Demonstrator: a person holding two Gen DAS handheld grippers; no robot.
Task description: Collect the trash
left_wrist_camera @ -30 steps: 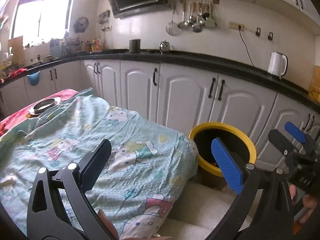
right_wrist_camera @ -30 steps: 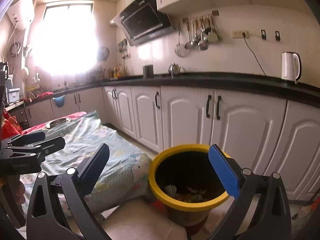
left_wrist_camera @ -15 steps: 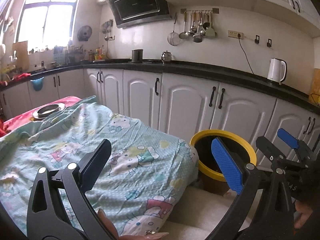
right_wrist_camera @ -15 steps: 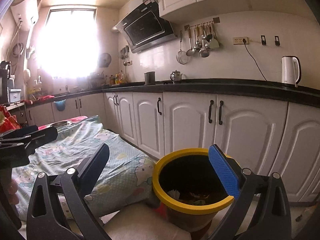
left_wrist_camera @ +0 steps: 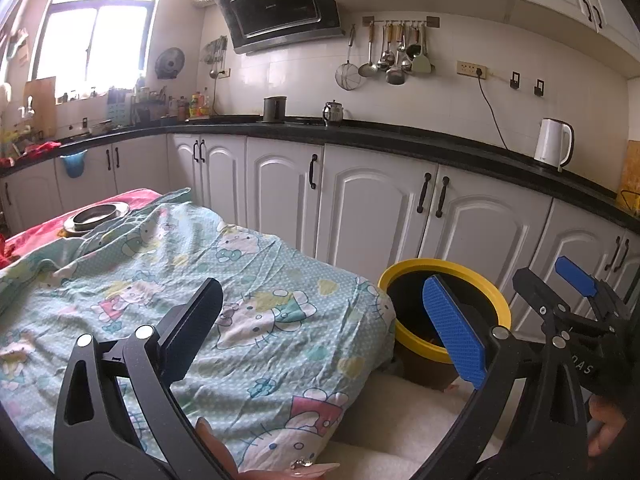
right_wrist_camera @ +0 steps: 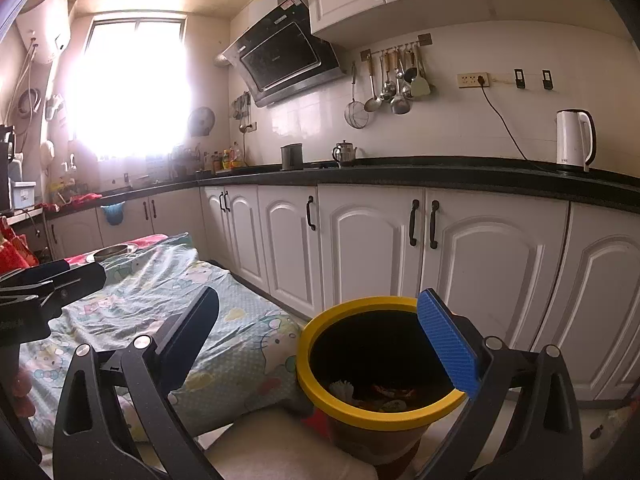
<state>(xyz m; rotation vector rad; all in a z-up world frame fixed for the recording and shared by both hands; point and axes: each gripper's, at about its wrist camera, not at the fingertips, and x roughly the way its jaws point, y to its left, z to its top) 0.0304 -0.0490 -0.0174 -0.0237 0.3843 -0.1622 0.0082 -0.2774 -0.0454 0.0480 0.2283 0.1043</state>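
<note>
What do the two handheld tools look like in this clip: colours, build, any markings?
Both are matte black scissor-style frames with round silver pivot bolts and triangular cut-outs. On the left tool and the right tool, one finger carries a textured blue pad; the other finger looks dark. The right tool's body bears partly cut-off white lettering. No cables or sleeves are visible.

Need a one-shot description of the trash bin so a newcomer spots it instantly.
Follow the long run of white base cabinets under the black countertop down to the floor. There, just past the corner of the cartoon-print blanket, stands the trash bin: the only round, dark container with a bright yellow rim.
</note>
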